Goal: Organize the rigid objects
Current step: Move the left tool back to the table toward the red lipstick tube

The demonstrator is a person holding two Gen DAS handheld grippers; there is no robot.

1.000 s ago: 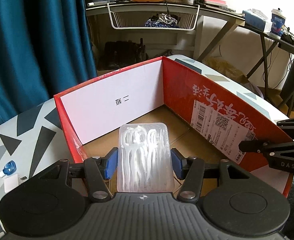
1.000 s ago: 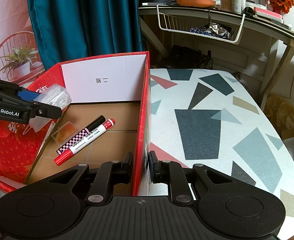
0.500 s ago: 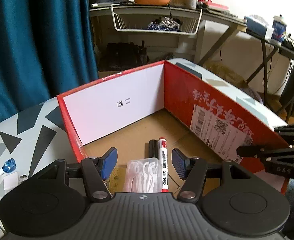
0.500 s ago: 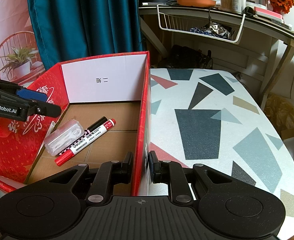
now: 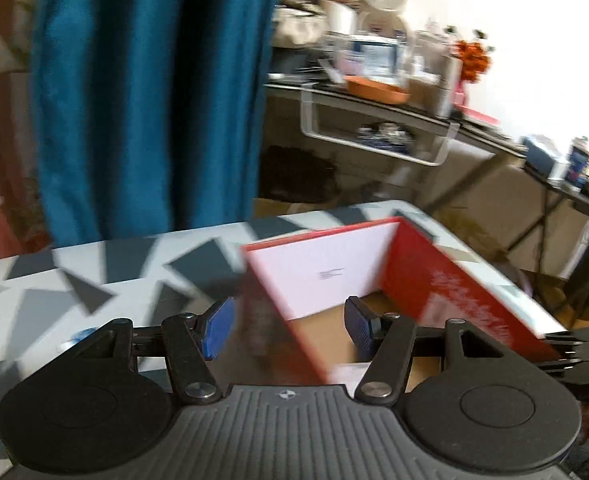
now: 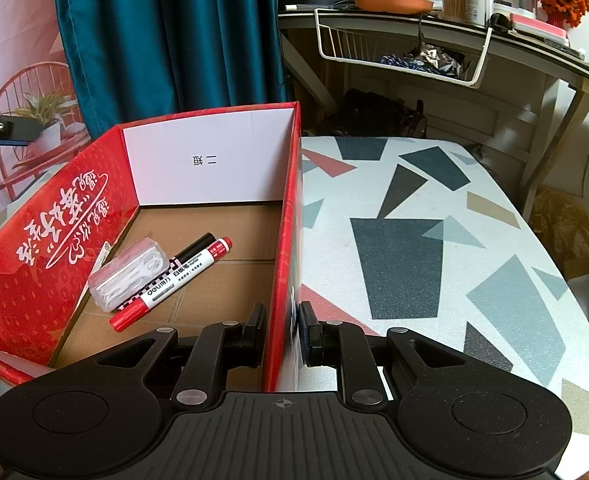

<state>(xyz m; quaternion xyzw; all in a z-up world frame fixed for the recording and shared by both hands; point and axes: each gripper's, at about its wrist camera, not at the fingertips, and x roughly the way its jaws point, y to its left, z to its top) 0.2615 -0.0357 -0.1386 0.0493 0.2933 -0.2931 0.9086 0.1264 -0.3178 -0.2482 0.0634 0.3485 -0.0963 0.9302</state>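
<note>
Jaws apart on the left gripper point(image 5: 288, 330), nothing between the blue pads, the view badly blurred as it looks over the near corner of the red cardboard box point(image 6: 34, 280) and the patterned table point(image 6: 434, 240). Right gripper point(image 6: 282, 330) has its jaws clamped on the box's right wall. Inside, on the cardboard floor, the clear case of floss picks point(image 6: 128, 274) lies against a red whiteboard marker point(image 6: 174, 282), a black marker point(image 6: 194, 246) just beside it.
</note>
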